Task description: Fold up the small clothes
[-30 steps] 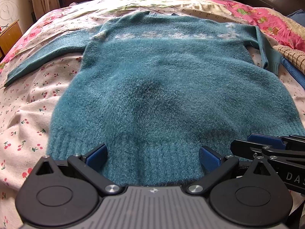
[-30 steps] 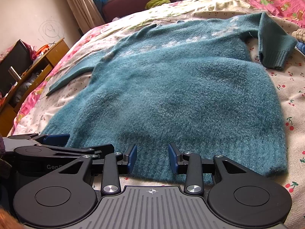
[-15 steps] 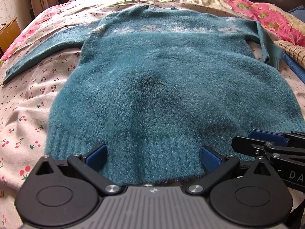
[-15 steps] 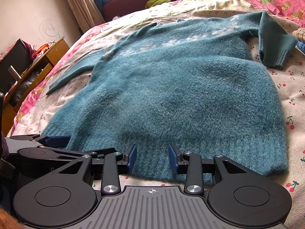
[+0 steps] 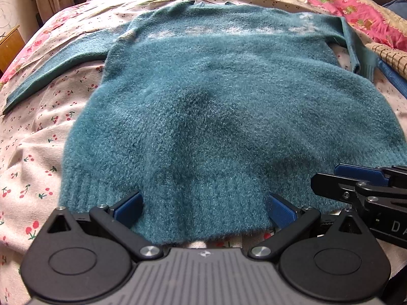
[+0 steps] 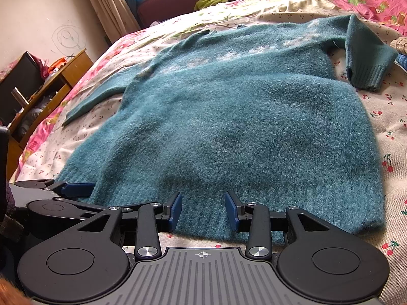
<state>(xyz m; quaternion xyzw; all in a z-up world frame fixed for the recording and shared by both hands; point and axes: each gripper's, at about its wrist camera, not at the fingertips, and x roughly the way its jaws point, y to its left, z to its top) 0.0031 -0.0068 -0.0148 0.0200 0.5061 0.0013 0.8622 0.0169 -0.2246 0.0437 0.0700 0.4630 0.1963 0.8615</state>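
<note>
Little had changed since a second before: both hands kept their places at the near edge of the bed, and only the left wrist view had tipped a shade lower, so the fuzzy teal knitted sweater [image 5: 223, 117] filled more of that picture. Nothing on the white cherry-print bedsheet [image 5: 38, 137] had shifted.

The sweater lay flat and face up, its neck toward the far side and its ribbed hem [image 6: 254, 218] nearest the tongs. One sleeve [image 5: 56, 68] stretched straight out to the left; the other sleeve [image 6: 366, 53] was bent back down beside the body. No fold had been made.

The left gripper [image 5: 203, 209] stood with its blue pads wide apart, straddling the hem near its left half, the pads clear of the wool on either side. The right gripper [image 6: 203, 211] sat just beside it toward the hem's right half, its pads apart by a narrower gap, hem cloth showing between them but not pinched; its jaws had just been opening slightly.

Judging from this, the step in hand was lining both tongs up on the hem before the first fold. The next move would call for easing each lower finger under the hem, closing on both layers, then lifting evenly and carrying the hem toward the shoulders; the loose sleeves would probably need tucking in as well.
</note>
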